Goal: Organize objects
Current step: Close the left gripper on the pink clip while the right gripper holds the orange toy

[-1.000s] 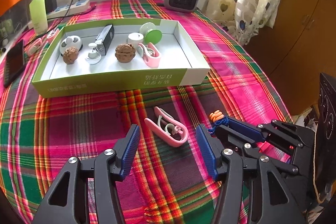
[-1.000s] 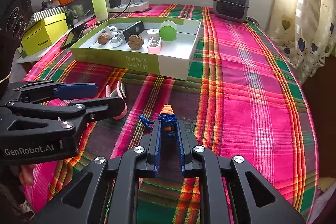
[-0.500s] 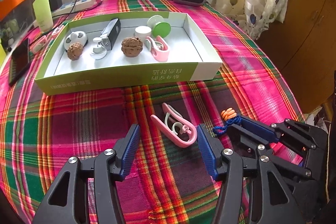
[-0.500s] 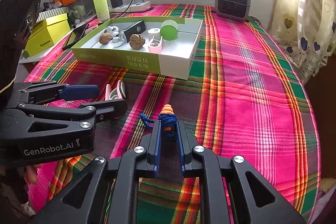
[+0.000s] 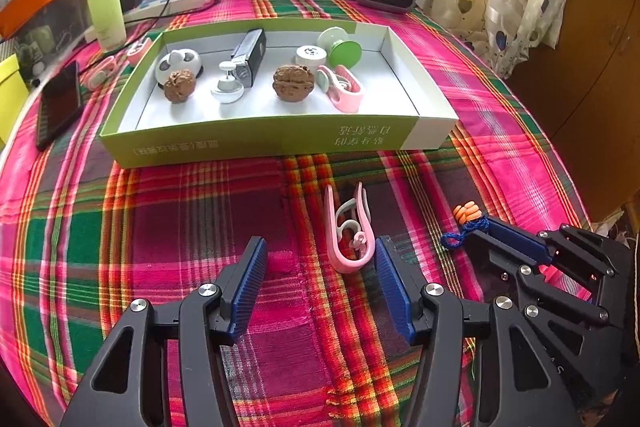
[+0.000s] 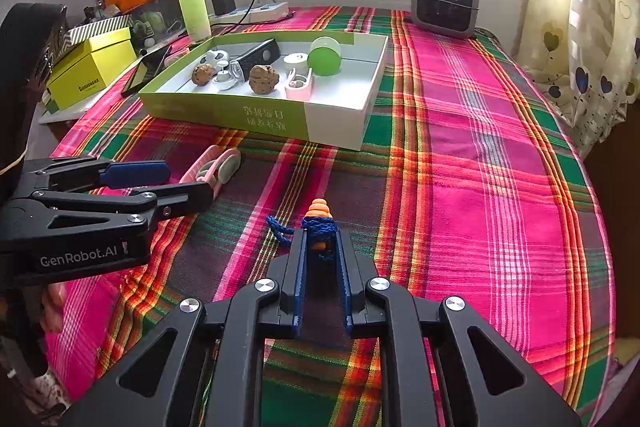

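Left wrist view: my left gripper (image 5: 318, 261), jaws spread, empty. Pink plastic U-shaped clip (image 5: 350, 227) on the plaid cloth, beside the right-hand pad, long axis running away toward the green-and-white box (image 5: 276, 141).

Right wrist view: my right gripper (image 6: 320, 243) pinches orange earplugs on blue cord (image 6: 318, 219).

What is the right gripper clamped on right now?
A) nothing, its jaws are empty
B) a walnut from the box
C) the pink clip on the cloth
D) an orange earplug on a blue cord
D: in the right wrist view the right gripper is shut on the orange earplug on a blue cord, while the pink clip lies on the tablecloth by the open left gripper.
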Available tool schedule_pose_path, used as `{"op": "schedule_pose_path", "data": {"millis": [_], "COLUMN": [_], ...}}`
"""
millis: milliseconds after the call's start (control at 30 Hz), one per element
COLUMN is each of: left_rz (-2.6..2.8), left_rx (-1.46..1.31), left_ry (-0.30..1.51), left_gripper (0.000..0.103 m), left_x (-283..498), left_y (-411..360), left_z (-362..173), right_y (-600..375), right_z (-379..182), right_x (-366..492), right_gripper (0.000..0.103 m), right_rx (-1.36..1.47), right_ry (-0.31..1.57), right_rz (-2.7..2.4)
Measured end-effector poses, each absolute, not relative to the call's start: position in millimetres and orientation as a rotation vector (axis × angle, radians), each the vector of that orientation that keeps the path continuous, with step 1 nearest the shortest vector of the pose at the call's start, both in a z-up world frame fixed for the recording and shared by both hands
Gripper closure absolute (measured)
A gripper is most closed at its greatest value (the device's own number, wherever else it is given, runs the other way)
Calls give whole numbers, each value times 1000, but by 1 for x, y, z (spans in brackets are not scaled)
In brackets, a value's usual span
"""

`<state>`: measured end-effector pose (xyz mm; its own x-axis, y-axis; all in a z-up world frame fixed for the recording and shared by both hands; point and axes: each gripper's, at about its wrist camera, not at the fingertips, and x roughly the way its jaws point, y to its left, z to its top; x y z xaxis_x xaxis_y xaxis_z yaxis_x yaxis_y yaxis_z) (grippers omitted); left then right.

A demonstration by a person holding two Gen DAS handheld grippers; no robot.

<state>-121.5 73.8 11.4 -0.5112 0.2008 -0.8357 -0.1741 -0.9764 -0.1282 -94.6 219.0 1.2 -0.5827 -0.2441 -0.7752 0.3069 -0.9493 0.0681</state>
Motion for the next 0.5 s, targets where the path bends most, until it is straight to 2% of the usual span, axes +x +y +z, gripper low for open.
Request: {"op": "schedule_pose_path", "data": {"millis": [100, 200, 333, 500], "left_rz": [2552, 2561, 2573, 2571], "left_rx": [-1407, -1383, -1353, -1332], "left_ry": [-41, -33, -8, -6], "left_gripper": [48, 48, 48, 48], "left_x": [-123, -124, -124, -125], "left_y": [75, 76, 79, 77], "left_z": [11, 11, 10, 9], "right_y": [220, 221, 220, 214], "right_z": [1, 1, 2, 1], "right_x": [-95, -95, -95, -100], "right_gripper": [88, 82, 63, 61], "right_rx": [1234, 1236, 1234, 1250], "right_ry": [85, 64, 46, 100], "right_rz": [-2547, -2535, -2519, -2556]}}
